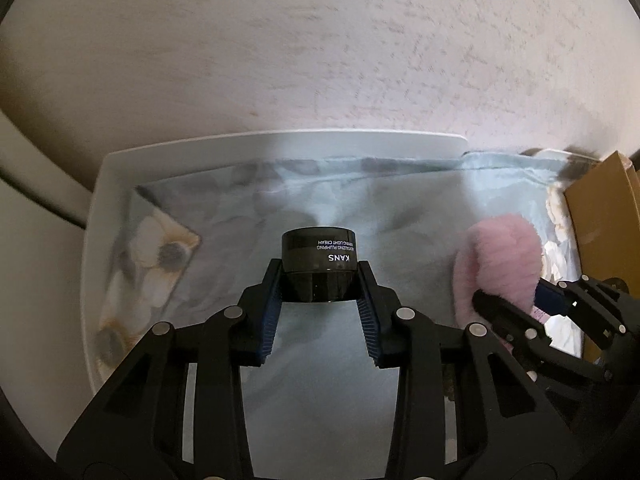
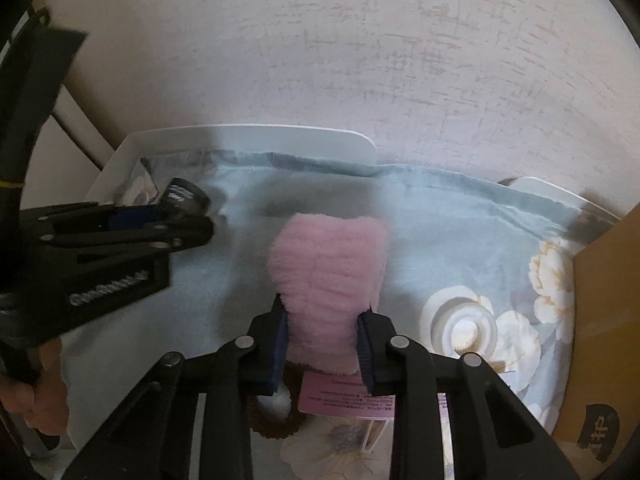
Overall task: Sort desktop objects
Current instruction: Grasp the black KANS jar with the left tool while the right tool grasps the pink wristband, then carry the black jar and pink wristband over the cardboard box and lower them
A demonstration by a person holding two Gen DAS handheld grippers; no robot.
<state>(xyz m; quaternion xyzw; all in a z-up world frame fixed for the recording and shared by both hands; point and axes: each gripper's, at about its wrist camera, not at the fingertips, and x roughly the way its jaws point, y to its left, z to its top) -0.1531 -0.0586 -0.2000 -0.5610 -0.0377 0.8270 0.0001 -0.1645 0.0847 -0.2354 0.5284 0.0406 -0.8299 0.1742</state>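
Note:
My left gripper (image 1: pixel 319 280) is shut on a dark round cream jar (image 1: pixel 319 256) marked KANS, held above the pale blue floral cloth (image 1: pixel 320 360). The jar also shows in the right wrist view (image 2: pixel 186 196), with the left gripper (image 2: pixel 200 216) at the left. My right gripper (image 2: pixel 323 320) is shut on a fluffy pink item (image 2: pixel 330 264) with a pink paper tag (image 2: pixel 348 396) under it. In the left wrist view the pink item (image 1: pixel 500 256) sits at the right with the right gripper (image 1: pixel 516 300) on it.
A white tray wall (image 1: pixel 280 144) runs along the back by the textured wall. A brown cardboard box (image 2: pixel 608 320) stands at the right edge. A brown hair tie (image 2: pixel 276 428) and a white round object (image 2: pixel 464 324) lie on the cloth.

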